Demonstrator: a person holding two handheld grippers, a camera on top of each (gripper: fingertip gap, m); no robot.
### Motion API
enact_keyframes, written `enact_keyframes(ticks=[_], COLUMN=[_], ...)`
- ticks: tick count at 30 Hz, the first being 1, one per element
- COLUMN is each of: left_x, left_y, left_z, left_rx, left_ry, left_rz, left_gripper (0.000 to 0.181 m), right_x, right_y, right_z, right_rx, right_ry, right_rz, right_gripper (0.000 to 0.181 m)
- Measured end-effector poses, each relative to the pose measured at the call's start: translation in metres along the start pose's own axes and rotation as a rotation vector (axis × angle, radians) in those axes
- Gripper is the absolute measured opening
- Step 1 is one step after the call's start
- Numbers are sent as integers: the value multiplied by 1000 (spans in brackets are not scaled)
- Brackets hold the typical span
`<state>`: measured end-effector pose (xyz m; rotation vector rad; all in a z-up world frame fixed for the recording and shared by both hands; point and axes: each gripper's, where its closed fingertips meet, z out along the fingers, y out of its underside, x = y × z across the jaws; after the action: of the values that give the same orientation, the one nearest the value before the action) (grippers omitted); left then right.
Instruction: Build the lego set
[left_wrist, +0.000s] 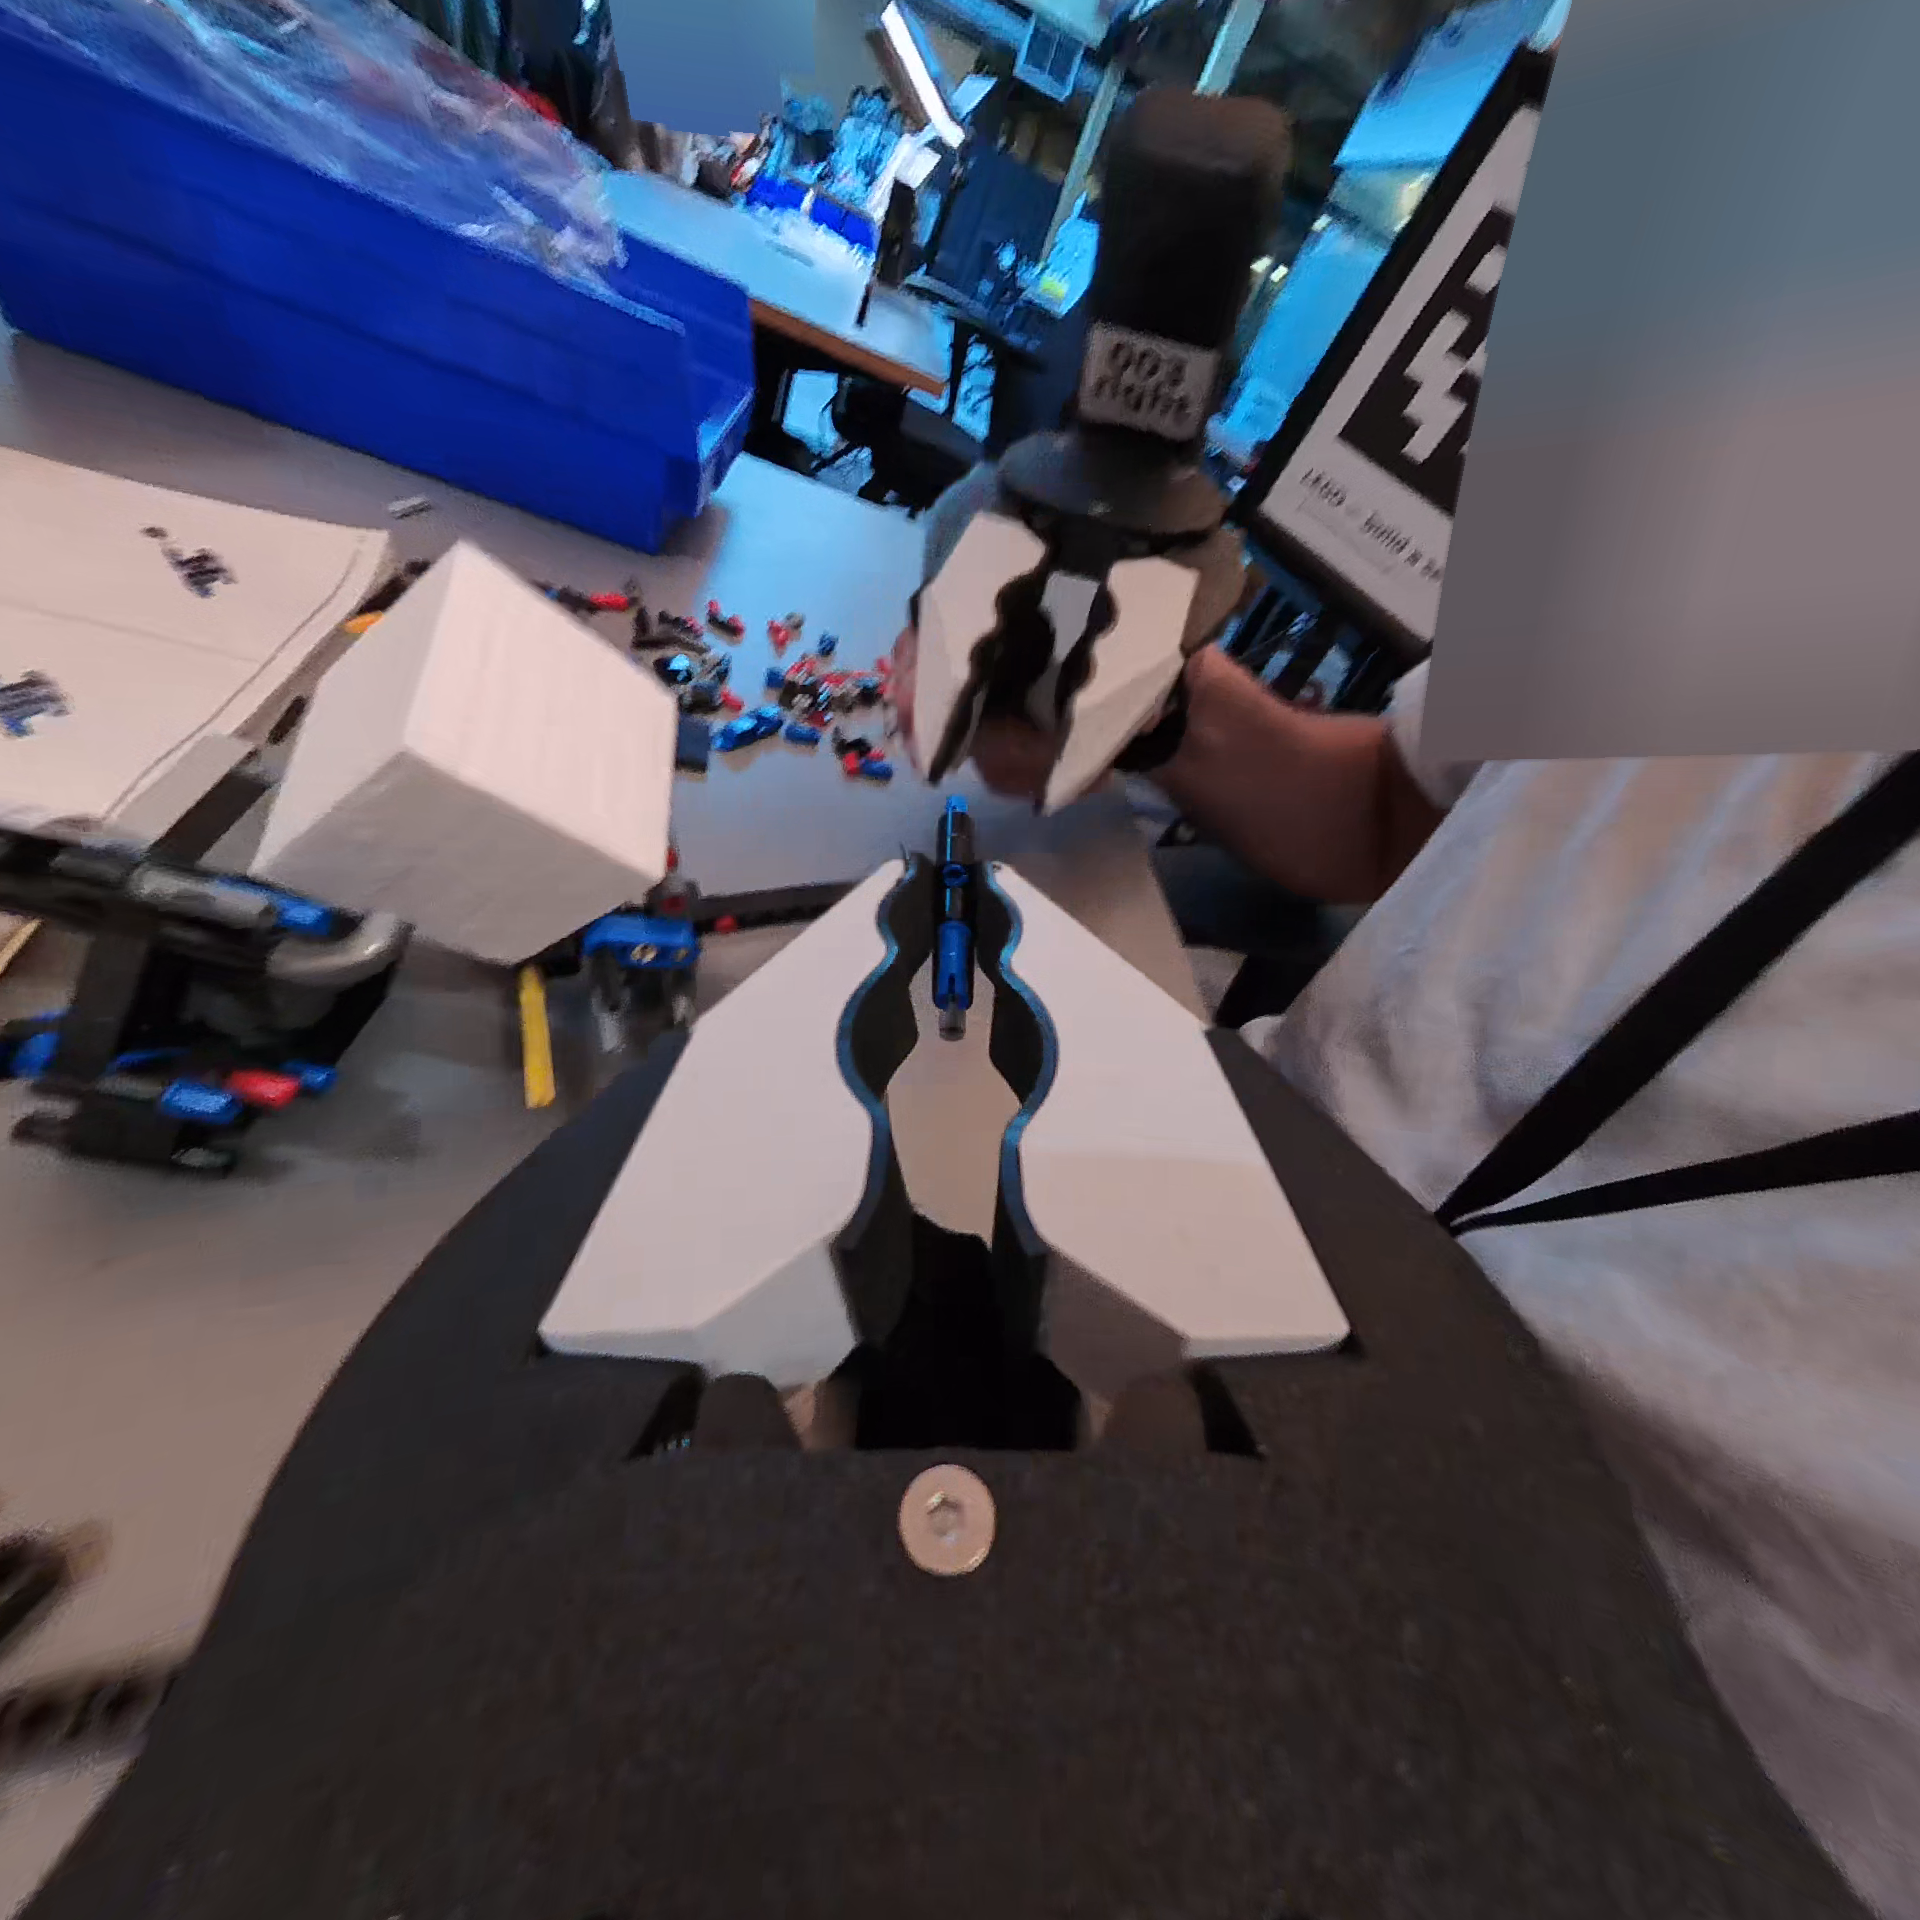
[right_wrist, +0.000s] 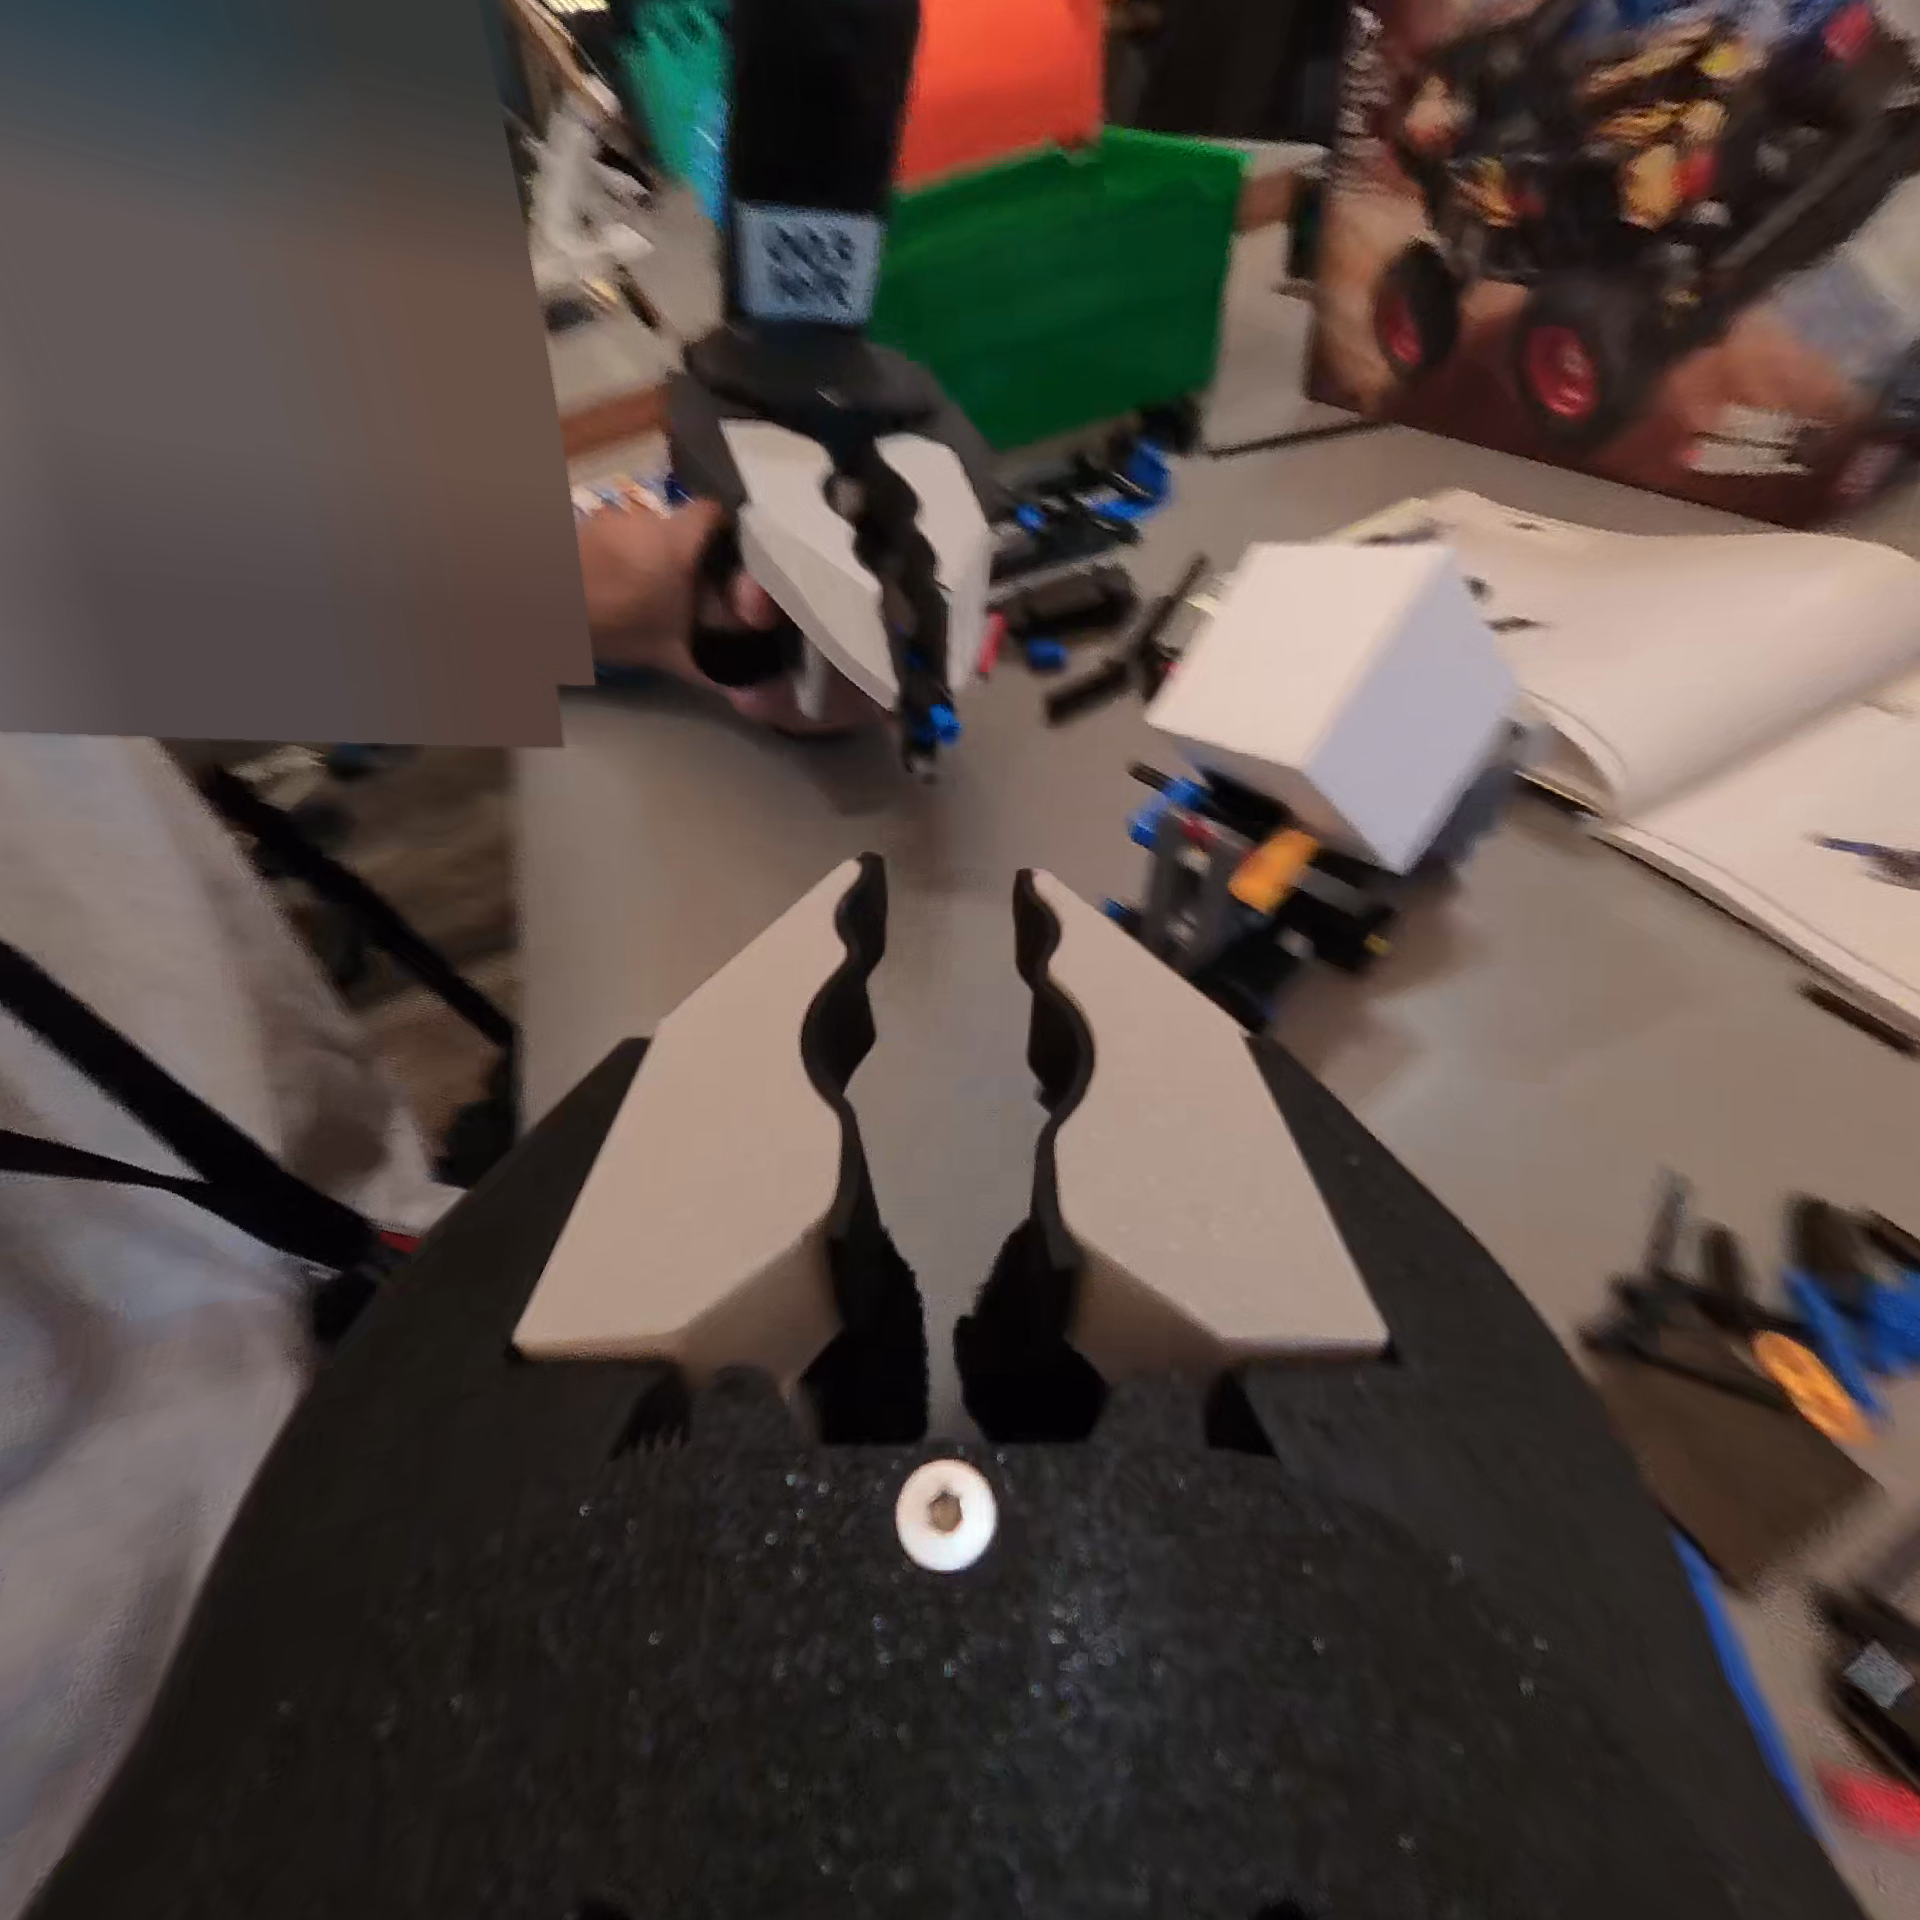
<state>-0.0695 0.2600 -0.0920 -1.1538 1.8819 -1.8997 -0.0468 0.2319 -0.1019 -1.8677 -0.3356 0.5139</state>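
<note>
My left gripper (left_wrist: 951, 868) is shut on a thin blue and black lego piece (left_wrist: 953, 935) that stands upright between its fingers, raised above the grey table (left_wrist: 208, 1299). The right gripper (left_wrist: 992, 790) shows just beyond it, tips pointing at the piece. In the right wrist view my right gripper (right_wrist: 948, 871) is open and empty, and the left gripper (right_wrist: 925, 743) faces it with the blue piece (right_wrist: 930, 717) at its tips. A partly built black and blue lego model (right_wrist: 1247, 914) stands on the table; it also shows in the left wrist view (left_wrist: 639, 961).
A white box (left_wrist: 468, 748) (right_wrist: 1340, 686) leans by the model. An open instruction booklet (right_wrist: 1714, 675) lies at the right. Loose lego pieces (left_wrist: 779, 686) (right_wrist: 1766, 1340) are scattered. Blue bins (left_wrist: 364, 291), a green bin (right_wrist: 1049, 281) and the set's box (right_wrist: 1610, 239) stand behind. The left gripper's tips are roughly 5 cm from the right gripper's.
</note>
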Motion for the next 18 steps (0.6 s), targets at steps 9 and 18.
enact_keyframes(ticks=[9,18], left_x=[23,34], left_y=[-15,-9], left_z=[33,46], left_rx=[53,5], left_ry=[81,33], left_rz=[-36,36], left_gripper=[5,3], right_x=[-21,-25], right_y=[-14,-3], right_z=[11,-22], right_rx=[144,189], right_ry=[-141,-142], right_rz=[53,75], right_gripper=[7,6])
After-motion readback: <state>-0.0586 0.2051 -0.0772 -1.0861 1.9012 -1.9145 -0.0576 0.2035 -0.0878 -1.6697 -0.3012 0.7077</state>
